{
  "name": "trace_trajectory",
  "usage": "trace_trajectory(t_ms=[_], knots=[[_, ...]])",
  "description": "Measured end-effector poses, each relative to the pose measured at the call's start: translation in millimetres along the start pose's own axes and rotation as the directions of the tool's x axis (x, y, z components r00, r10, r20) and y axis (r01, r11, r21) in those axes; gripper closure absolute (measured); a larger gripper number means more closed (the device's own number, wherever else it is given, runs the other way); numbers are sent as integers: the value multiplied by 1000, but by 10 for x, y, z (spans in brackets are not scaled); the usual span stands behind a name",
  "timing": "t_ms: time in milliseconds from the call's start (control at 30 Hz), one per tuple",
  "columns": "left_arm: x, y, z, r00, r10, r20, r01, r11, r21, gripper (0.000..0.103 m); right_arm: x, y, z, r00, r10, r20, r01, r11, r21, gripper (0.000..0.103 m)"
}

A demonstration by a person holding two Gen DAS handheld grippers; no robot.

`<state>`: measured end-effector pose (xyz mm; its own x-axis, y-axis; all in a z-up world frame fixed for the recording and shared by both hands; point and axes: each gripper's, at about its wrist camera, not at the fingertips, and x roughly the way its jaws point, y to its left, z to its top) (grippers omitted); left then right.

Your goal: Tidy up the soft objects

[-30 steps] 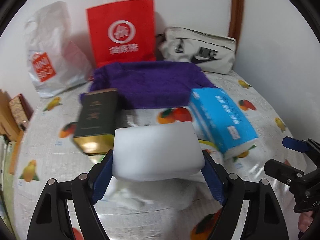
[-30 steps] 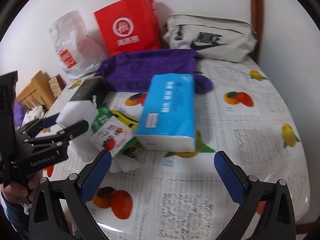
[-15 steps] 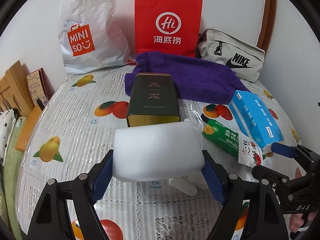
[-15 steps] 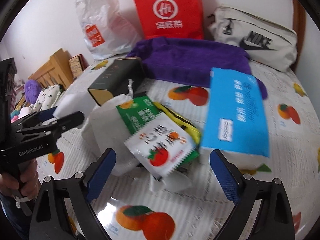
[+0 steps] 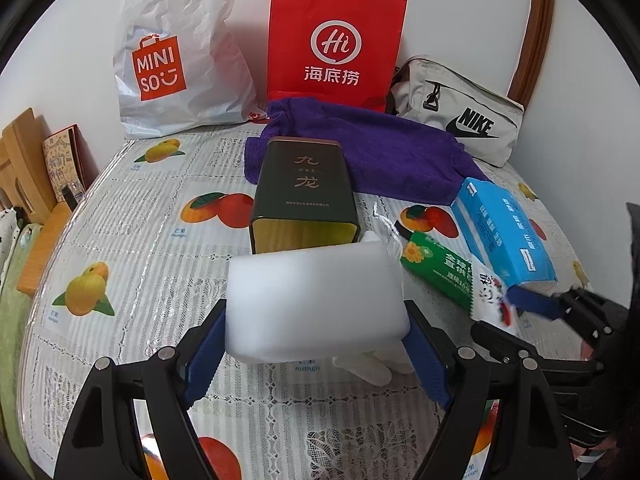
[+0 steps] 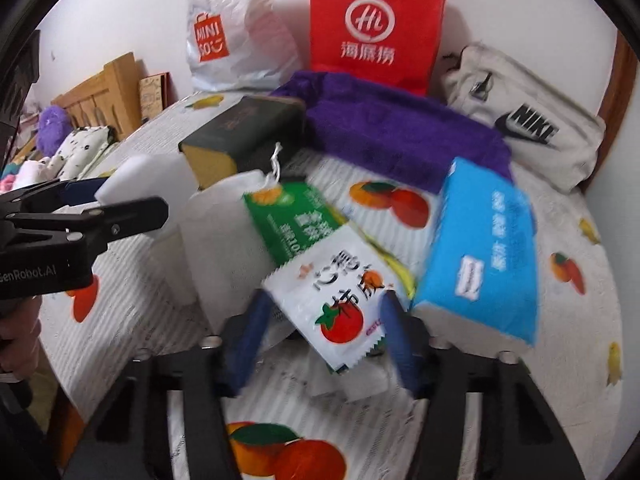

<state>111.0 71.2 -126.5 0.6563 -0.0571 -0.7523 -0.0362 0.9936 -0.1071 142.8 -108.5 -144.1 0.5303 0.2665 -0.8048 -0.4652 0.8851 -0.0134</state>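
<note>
My left gripper (image 5: 314,314) is shut on a white foam block (image 5: 316,304), held above the fruit-print tablecloth (image 5: 160,264); the right wrist view shows that block (image 6: 136,176) at the left. My right gripper (image 6: 325,304) hangs over a white tomato-print packet (image 6: 332,300). Its jaws are closing, with the packet between the blurred blue pads (image 6: 256,320), and I see no squeeze on it. Under the packet lie a green packet (image 6: 288,216) and a white drawstring pouch (image 6: 216,240). A blue tissue pack (image 6: 480,256) lies just to the right.
A dark green tin (image 5: 304,192) lies ahead of the block, on a purple towel (image 5: 380,148). Against the wall stand a white MINISO bag (image 5: 172,60), a red paper bag (image 5: 336,44) and a beige Nike pouch (image 5: 460,120). Wooden furniture (image 5: 24,160) borders the left edge.
My right gripper has swung left from the tissue pack to the tomato packet and its jaws have narrowed around it. My left gripper has shifted left and kept the foam block.
</note>
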Motion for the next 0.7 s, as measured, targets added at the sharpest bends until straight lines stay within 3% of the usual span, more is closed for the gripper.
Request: trace_trajectory(t_ms=[100,167,333,433,600,700], knots=[[-15,13,-12,1000,-10,2,10,1000,-3,22,-10,13,-25,1000,-17,21,17,1000,-14,55],[-23,27,-11,1000,-15,3,15,1000,-5,22,-15,1,-30,1000,-11,26,11,1000,-2,74],[-32,53,-24,1000,-13,1,13,1000,-14,22,-157,-69,-49,994,96,46,-99,994,51,98],[-35,79,-30,1000,-16,1,16,1000,-22,22,-214,-77,-104,988,148,36,-150,987,61,98],[-39,73,-31,1000,-13,-1,13,1000,-19,22,-252,-86,-105,990,138,42,-140,988,58,92],[-44,63,-27,1000,-12,1,12,1000,-17,22,-271,-79,-1,990,116,77,-120,992,38,60]])
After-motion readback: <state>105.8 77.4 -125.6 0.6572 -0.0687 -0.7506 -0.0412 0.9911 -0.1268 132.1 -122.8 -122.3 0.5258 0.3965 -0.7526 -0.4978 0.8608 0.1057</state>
